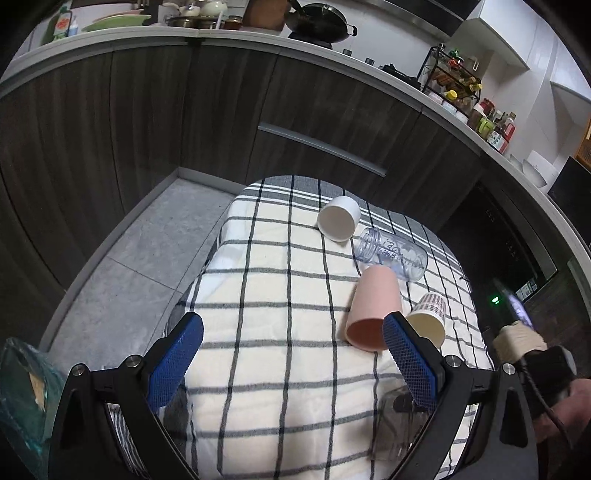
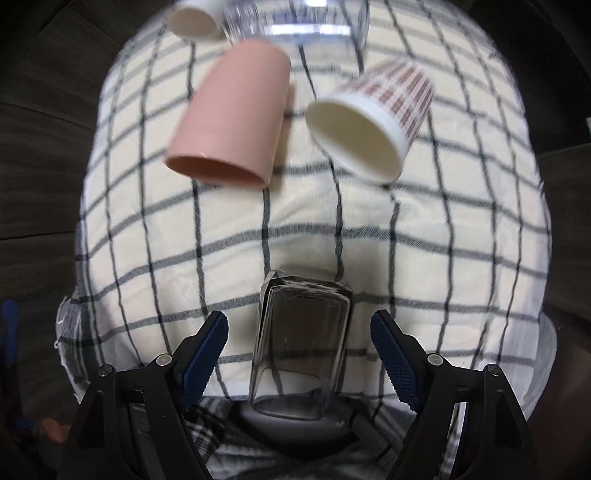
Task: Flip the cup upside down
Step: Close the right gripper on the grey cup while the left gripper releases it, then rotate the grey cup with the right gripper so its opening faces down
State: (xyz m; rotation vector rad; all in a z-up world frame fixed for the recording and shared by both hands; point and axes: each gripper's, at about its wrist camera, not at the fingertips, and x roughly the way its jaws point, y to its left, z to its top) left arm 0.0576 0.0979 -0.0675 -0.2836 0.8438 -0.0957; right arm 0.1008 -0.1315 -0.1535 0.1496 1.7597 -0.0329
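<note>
Several cups lie on their sides on a checked cloth point(image 1: 280, 288). A pink cup point(image 1: 373, 310) lies with its mouth towards me, also in the right wrist view point(image 2: 232, 122). Beside it lies a patterned paper cup point(image 1: 428, 317), seen in the right wrist view too point(image 2: 373, 125). A white cup point(image 1: 338, 218) and a clear plastic bottle point(image 1: 391, 254) lie farther back. A clear square glass point(image 2: 301, 347) lies between the open fingers of my right gripper point(image 2: 299, 347), not clamped. It shows faintly in the left wrist view point(image 1: 399, 424). My left gripper point(image 1: 291, 354) is open and empty above the cloth.
The cloth covers a small raised surface point(image 1: 236, 206) whose edges drop to a grey tiled floor point(image 1: 147, 240). Dark wood kitchen cabinets point(image 1: 147, 110) stand behind, with a counter of dishes, a wok point(image 1: 321, 22) and a spice rack point(image 1: 454, 81).
</note>
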